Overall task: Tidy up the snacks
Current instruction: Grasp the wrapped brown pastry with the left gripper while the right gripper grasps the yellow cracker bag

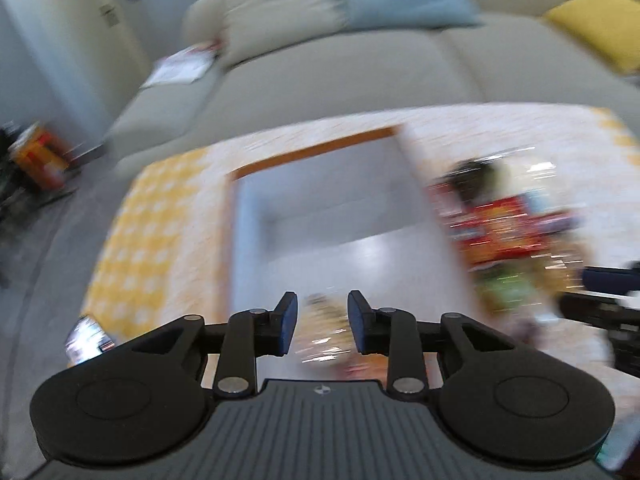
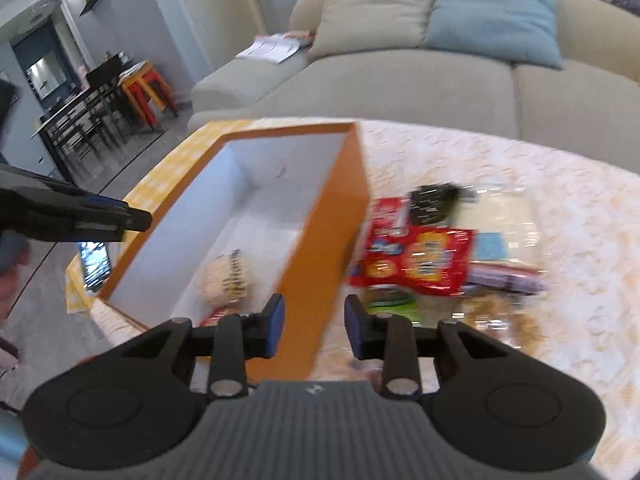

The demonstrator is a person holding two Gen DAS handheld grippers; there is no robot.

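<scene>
An orange box (image 2: 320, 216) with a white inside stands on the table; it also shows in the left wrist view (image 1: 320, 148). A pale snack bag (image 2: 228, 280) lies inside it, seen blurred between my left fingers (image 1: 324, 328). My left gripper (image 1: 322, 320) is open above the box's near end; it shows from the side in the right wrist view (image 2: 132, 220). My right gripper (image 2: 314, 326) is open and empty over the box's right wall. A pile of snack packs lies right of the box, with a red pack (image 2: 432, 260) on top; the pile also shows in the left wrist view (image 1: 508, 232).
The table has a yellow-and-white cloth (image 2: 540, 200). A beige sofa (image 2: 400, 84) with a blue cushion (image 2: 496, 16) stands behind it. A phone (image 2: 94, 264) lies at the table's left edge. A dark dining table and red stools (image 2: 144, 88) stand far left.
</scene>
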